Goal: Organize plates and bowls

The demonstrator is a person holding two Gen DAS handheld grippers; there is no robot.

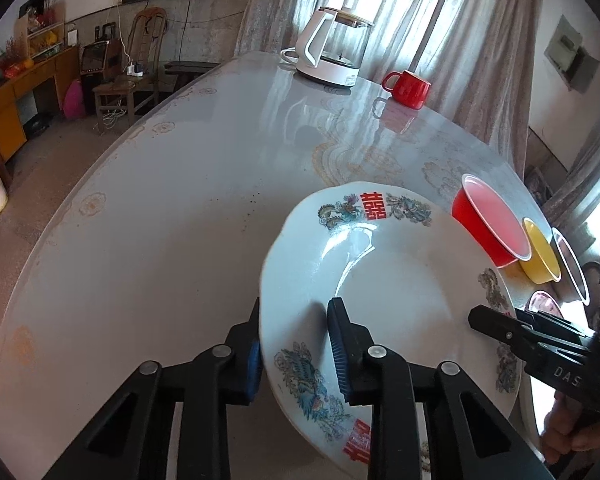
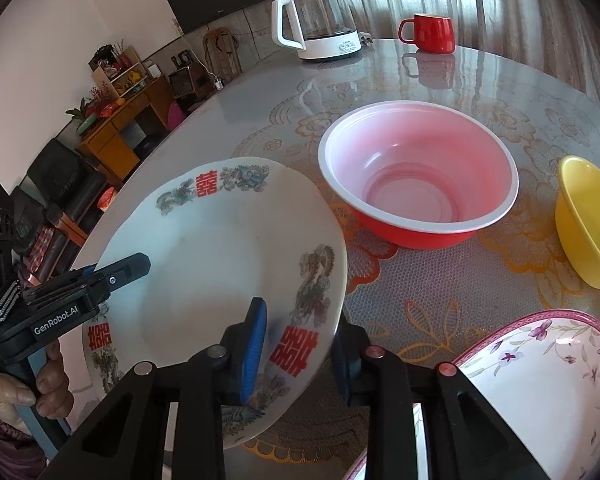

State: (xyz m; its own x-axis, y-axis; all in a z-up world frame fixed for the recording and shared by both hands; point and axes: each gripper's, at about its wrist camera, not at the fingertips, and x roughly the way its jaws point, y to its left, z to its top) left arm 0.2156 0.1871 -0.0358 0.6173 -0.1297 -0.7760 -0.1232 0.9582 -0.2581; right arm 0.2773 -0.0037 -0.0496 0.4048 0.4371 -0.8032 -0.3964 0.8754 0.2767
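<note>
White glazed china, scalloped at the edge and painted with dragons, phoenixes and red double-happiness characters: this round plate (image 1: 388, 300) is the landmark here, tilted above the glossy round table (image 1: 160, 220) near its close edge. The left gripper (image 1: 296, 356) pinches the plate's rim, one blue-padded finger under the edge and the other on the upper face. The right gripper (image 2: 296, 354) pinches the opposite rim the same way, one blue pad on the painted upper face and the other finger beneath. Both sets of jaws are narrowed onto the china.

Just beyond the plate on the gripper's right side sits a red plastic bowl with a white rim and pink inside (image 2: 418, 176), upright on the table. Further out from the plate past it stands a yellow plastic bowl (image 2: 588, 228). Near the plate, on the close side of the red bowl, lies a white dish with a pink border and purple flowers (image 2: 540, 380). Well apart from the plate, at the table's far edge, stand a white-based glass electric kettle (image 1: 332, 46) and a red mug (image 1: 408, 88).
</note>
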